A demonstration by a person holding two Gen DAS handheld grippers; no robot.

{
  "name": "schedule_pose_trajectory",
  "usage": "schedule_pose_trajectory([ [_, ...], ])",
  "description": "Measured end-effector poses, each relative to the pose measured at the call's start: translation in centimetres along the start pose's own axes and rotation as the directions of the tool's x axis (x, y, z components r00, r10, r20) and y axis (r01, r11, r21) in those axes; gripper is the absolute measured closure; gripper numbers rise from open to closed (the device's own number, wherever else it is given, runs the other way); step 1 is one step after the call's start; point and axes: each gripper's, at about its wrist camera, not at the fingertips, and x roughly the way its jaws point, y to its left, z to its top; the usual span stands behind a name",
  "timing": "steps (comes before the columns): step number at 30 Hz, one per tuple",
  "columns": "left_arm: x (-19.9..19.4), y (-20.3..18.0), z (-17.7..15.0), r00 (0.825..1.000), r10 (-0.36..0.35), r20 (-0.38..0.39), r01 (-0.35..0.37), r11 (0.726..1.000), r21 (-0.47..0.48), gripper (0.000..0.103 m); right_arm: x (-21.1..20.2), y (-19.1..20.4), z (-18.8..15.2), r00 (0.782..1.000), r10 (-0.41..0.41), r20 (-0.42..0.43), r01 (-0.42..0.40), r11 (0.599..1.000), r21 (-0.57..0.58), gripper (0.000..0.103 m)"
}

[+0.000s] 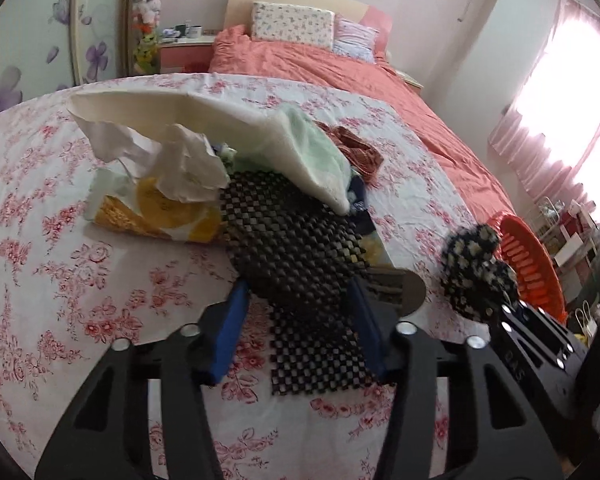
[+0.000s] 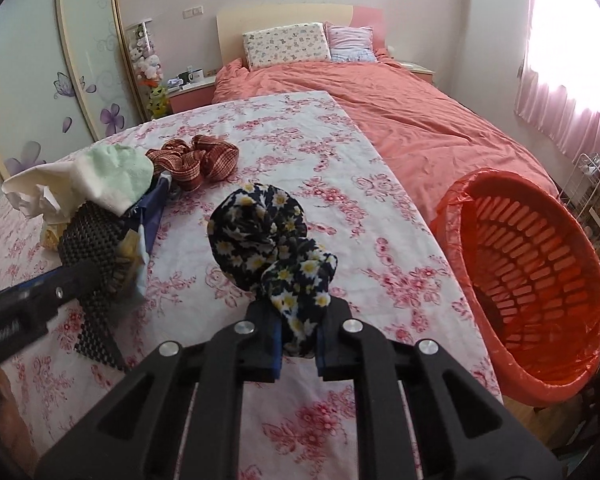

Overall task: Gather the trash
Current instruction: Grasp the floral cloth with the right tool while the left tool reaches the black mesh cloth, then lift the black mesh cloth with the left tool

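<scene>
Our right tool [image 2: 298, 336] pinches the flowered scrunchie [image 2: 272, 240] above the desk [image 2: 380, 216], near the orange basket [image 2: 540, 264]. Our left tool [image 1: 296, 304] straddles the black mesh mat [image 1: 292, 240], jaws half-wide; grip uncertain. Both seem soft and light; take bunched folds.

- A flowered pink-and-white sheet [image 2: 300, 152] covers the near part of the bed [image 2: 420, 128], whose far part wears a coral quilt.
- On the sheet lies a black mesh mat [image 1: 296, 240].
- Beside it lies a yellow printed wrapper [image 1: 160, 212] under crumpled white paper [image 1: 188, 168].
- A red-brown striped scrunchie [image 2: 198, 162] rests further back.
- A pale green towel [image 2: 112, 176] lies on the heap.
</scene>
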Motion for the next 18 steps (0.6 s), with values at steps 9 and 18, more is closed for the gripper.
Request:
schedule_pose_trajectory([
  [9,-1.1,0.9,0.0,1.0,0.018,0.012,-0.018,1.0,0.0,0.083,-0.2,-0.5,-0.3,1.0,0.002,-0.001,-0.002,1.0,0.021,0.09],
  [18,-2.4,1.1,0.5,0.999,0.03,0.03,-0.03,0.999,0.014,0.094,-0.6,-0.7,-0.4,1.0,0.005,0.01,-0.006,1.0,0.028,0.09],
])
